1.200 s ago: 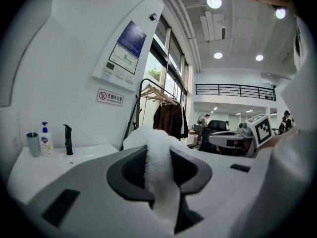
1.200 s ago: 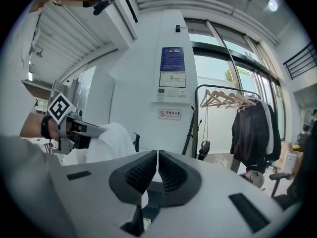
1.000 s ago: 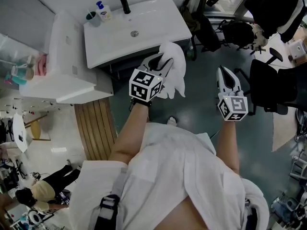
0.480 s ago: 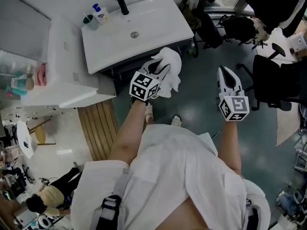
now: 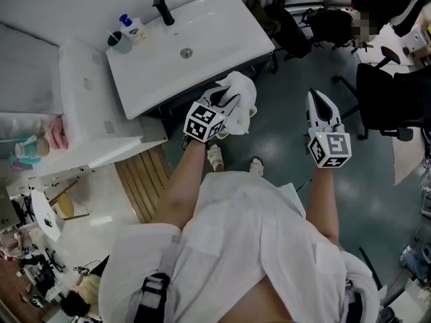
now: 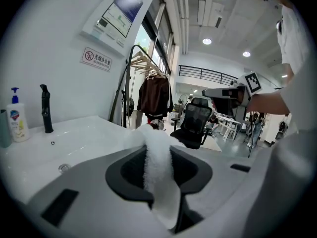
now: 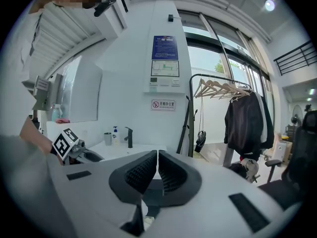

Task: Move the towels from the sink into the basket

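As only its own view shows | left gripper (image 6: 158, 145) jaws clamp towel (image 6: 161, 192)

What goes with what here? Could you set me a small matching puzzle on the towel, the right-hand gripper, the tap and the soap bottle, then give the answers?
Things:
1. white towel
2. right gripper
3. tap
4. soap bottle

States or places:
A. jaws together, nothing between them
B. black, upright at the back edge of the sink
C. clamped in the left gripper, off the sink's front edge
D. next to a dark cup at the sink's back corner

Pairs: 1-C, 2-A, 3-B, 4-D
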